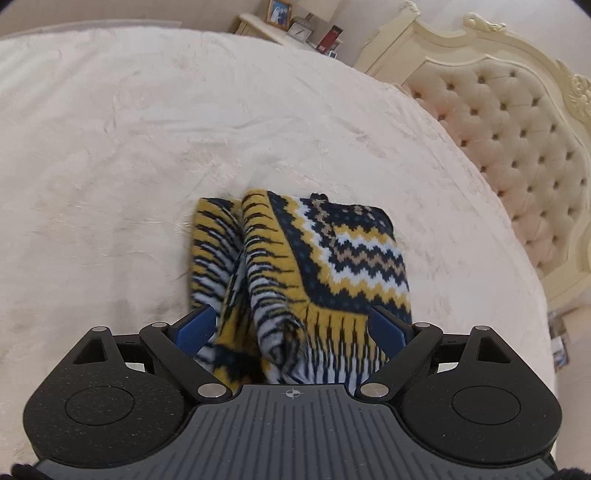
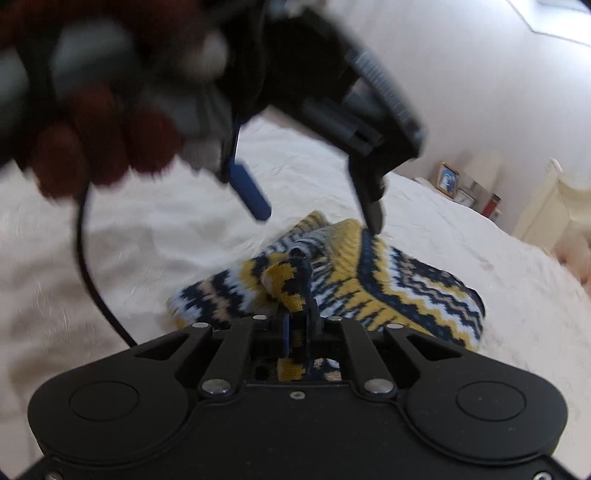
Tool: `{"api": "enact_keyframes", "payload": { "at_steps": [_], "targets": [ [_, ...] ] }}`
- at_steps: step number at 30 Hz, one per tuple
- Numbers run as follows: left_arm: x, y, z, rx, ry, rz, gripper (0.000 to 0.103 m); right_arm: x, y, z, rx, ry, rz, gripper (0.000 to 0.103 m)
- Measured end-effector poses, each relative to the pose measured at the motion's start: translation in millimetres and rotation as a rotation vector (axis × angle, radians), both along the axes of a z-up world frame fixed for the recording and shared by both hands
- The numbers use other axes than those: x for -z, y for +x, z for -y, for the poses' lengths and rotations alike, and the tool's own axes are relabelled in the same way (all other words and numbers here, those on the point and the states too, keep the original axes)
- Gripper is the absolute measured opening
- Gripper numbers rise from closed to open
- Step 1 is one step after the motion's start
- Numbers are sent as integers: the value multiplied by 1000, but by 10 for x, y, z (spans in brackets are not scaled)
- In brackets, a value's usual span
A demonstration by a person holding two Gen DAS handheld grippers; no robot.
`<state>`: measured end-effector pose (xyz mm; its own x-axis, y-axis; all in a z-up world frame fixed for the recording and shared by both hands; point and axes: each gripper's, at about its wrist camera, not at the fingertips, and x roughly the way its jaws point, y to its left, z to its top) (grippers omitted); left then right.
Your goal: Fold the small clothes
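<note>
From the left wrist, the left gripper stands with its blue-padded fingers spread wide around a yellow, navy and white zigzag-knit sweater bunched on the cream plush bedspread, beside a tufted cream headboard. From the right wrist, the right gripper pinches a fold of the sweater tight; the left gripper hangs spread just above.

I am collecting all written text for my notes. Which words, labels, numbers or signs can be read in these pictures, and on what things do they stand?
No text can be read.
Clock on the nightstand: too small to read.
Red box beside it: no legible label.
Left claw: only a crosshair mark, no letters.
</note>
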<state>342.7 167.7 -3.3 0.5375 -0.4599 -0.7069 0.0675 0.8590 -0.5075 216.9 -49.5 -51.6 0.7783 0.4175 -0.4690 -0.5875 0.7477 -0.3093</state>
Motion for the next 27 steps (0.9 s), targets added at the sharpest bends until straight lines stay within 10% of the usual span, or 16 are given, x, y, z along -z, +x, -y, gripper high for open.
{"api": "enact_keyframes", "payload": {
  "at_steps": [11, 14, 22, 27],
  "targets": [
    [107, 271, 312, 44, 51, -13, 80, -54, -15, 140, -8, 76, -47, 13],
    [150, 293, 302, 17, 85, 16, 10, -46, -9, 137, -7, 84, -56, 13],
    [-271, 10, 174, 61, 139, 175, 7, -234, -138, 119, -23, 168, -45, 13],
    [-62, 35, -17, 32, 193, 123, 7, -46, -47, -178, -57, 137, -136, 17]
  ]
}}
